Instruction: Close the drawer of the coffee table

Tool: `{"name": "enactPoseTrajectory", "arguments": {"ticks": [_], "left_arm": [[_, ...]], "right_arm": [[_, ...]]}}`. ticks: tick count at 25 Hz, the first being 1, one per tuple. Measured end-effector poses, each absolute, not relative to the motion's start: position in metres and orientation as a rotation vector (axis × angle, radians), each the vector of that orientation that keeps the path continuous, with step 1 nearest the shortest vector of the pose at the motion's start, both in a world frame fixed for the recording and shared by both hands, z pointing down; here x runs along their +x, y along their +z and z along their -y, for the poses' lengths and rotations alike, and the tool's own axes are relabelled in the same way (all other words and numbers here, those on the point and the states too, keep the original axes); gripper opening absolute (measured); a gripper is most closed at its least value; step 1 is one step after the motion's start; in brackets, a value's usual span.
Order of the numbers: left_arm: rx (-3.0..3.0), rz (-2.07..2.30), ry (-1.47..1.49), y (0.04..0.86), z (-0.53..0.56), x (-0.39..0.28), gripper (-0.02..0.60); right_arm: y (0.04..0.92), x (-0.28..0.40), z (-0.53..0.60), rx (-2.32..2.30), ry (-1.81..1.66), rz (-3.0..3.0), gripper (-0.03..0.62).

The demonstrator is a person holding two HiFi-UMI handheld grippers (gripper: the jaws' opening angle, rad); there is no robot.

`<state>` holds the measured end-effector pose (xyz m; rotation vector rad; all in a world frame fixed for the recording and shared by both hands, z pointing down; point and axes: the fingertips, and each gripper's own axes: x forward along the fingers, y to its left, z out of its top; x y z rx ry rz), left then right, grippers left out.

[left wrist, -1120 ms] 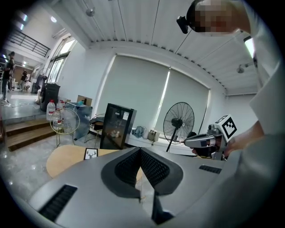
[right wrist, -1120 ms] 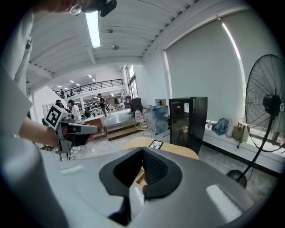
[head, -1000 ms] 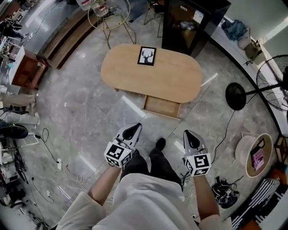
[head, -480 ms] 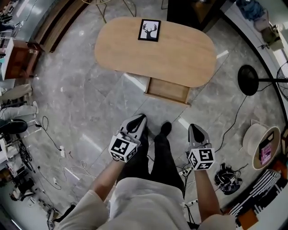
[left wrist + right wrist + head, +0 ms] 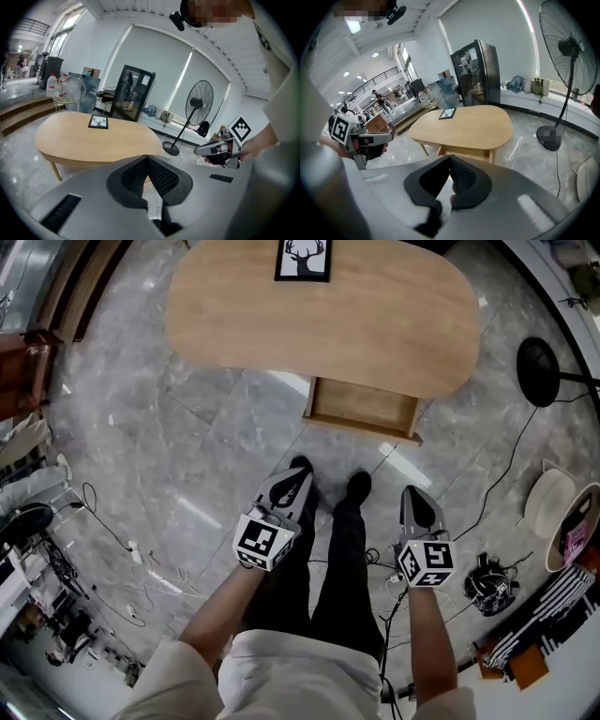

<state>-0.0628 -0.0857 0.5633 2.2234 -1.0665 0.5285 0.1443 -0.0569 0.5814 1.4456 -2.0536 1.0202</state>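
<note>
An oval wooden coffee table (image 5: 375, 324) stands on the grey stone floor ahead of me, with its wooden drawer (image 5: 362, 410) pulled out toward me at the near edge. The drawer (image 5: 465, 153) also shows under the tabletop in the right gripper view. My left gripper (image 5: 292, 482) hangs above my left shoe, shut and empty. Over at the right, my right gripper (image 5: 415, 498) is shut and empty too. Both are well short of the drawer. In the left gripper view the jaws (image 5: 148, 158) meet tip to tip, and the table (image 5: 84, 138) lies beyond.
A framed deer picture (image 5: 304, 261) lies on the far side of the tabletop. A standing fan's base (image 5: 544, 371) and its cable are on the floor at the right, with a round basket (image 5: 567, 521) nearby. Loose cables and a power strip (image 5: 141, 563) trail at the left.
Both grippers have sunk lower and the view has come closer to the table. The drawer now sits nearer and larger in the head view. The jaws stayed shut.
</note>
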Motion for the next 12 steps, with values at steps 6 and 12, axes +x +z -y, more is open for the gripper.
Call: {"name": "enactPoseTrajectory", "arguments": {"ticks": [6,12], "left_arm": [[2.195,1.030,0.608,0.642,0.081,-0.075,0.006],[2.154,1.021,0.641,0.711,0.078,-0.074,0.033]], "right_arm": [[0.658,0.133,0.046,1.452,1.092,1.997,0.015],[0.729,0.132,0.048,1.452,1.120,1.956,0.029]]}}
